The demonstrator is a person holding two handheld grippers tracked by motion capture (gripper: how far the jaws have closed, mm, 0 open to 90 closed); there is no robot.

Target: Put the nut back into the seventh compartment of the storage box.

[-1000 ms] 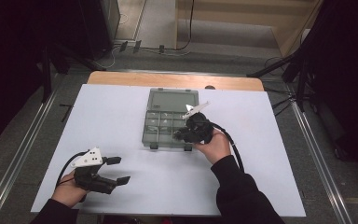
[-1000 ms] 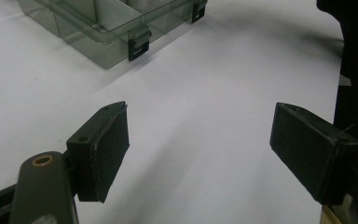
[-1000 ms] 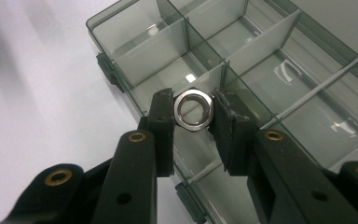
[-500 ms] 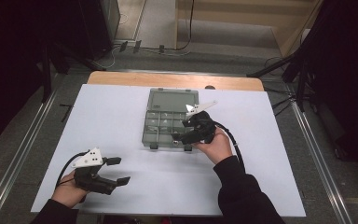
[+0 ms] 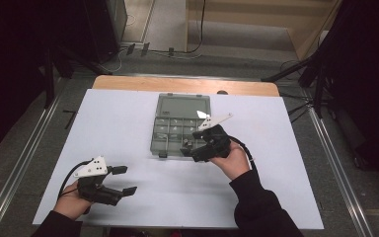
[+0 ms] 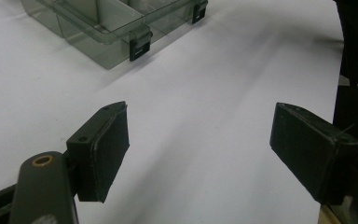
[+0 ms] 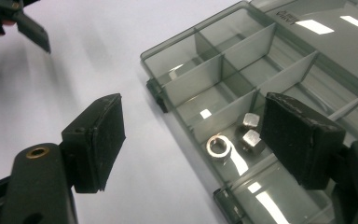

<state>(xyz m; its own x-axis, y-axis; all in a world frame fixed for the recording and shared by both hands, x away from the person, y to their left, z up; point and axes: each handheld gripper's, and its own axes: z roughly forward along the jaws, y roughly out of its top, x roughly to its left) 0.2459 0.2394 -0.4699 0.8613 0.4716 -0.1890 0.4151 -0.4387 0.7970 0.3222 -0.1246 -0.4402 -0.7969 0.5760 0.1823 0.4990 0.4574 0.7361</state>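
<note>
A clear grey compartment box point(image 5: 180, 126) lies open mid-table, its lid folded back on the far side. My right gripper point(image 5: 187, 149) hovers open over the box's front edge, held by a hand in a dark sleeve. In the right gripper view its jaws point(image 7: 196, 140) straddle the box's point(image 7: 261, 70) front wall, and one compartment holds a metal ring point(image 7: 219, 147) and two hex nuts point(image 7: 251, 130). My left gripper point(image 5: 125, 180) rests open near the front left of the table, empty. In the left gripper view point(image 6: 200, 149) the box's corner point(image 6: 102, 28) and a latch point(image 6: 140, 44) lie ahead.
The white table sheet point(image 5: 128, 123) has a wooden strip point(image 5: 128, 84) along its back edge. Metal rails point(image 5: 24, 163) run along the floor on both sides. Dark stand legs point(image 5: 301, 69) and cables lie beyond the far edge.
My right gripper has drifted slightly nearer to the person, over the box's front edge. The left gripper has stayed almost still.
</note>
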